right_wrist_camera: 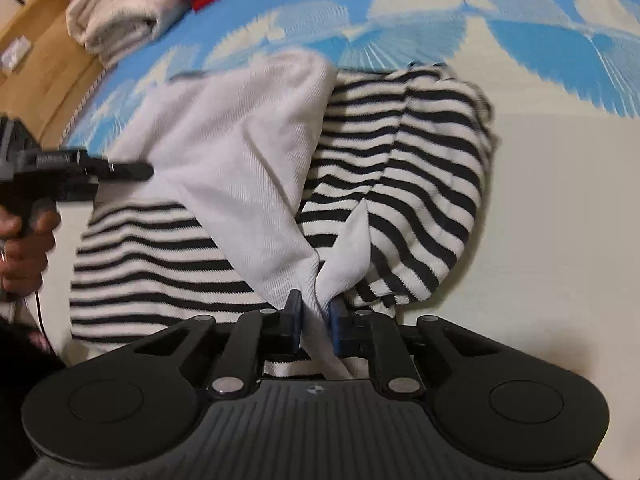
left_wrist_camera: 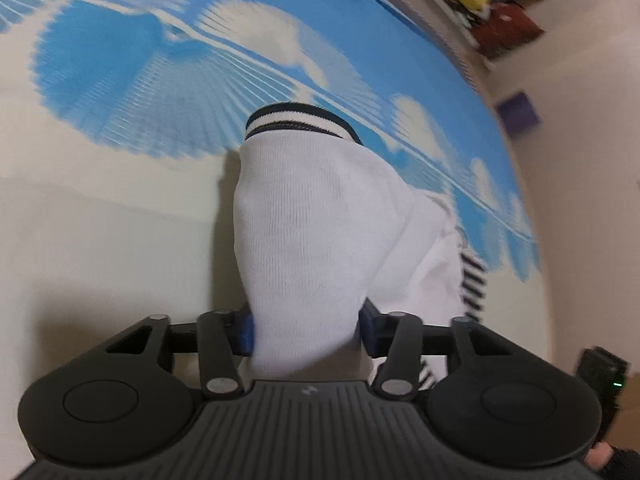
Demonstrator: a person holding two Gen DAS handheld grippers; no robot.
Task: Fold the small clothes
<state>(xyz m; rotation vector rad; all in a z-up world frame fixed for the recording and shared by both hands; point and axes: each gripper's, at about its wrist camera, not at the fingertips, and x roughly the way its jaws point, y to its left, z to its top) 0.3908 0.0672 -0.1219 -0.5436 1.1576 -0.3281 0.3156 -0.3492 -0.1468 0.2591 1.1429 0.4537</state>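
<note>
Your left gripper [left_wrist_camera: 306, 330] is clamping a thick fold of the white-and-striped top [left_wrist_camera: 312, 232], which is lying bunched on the blue-and-cream mat [left_wrist_camera: 120, 60]; your right gripper [right_wrist_camera: 316, 318] is pinching its white edge narrowly.

1. The garment [right_wrist_camera: 248, 160] is soft ribbed knit cloth, matt, white with black-striped panels.
2. The left gripper [left_wrist_camera: 306, 334] and right gripper [right_wrist_camera: 316, 316] are matt black plastic with ridged housings and dull metal pivot pins.
3. The bedsheet [left_wrist_camera: 120, 80] is smooth printed cloth.
</note>
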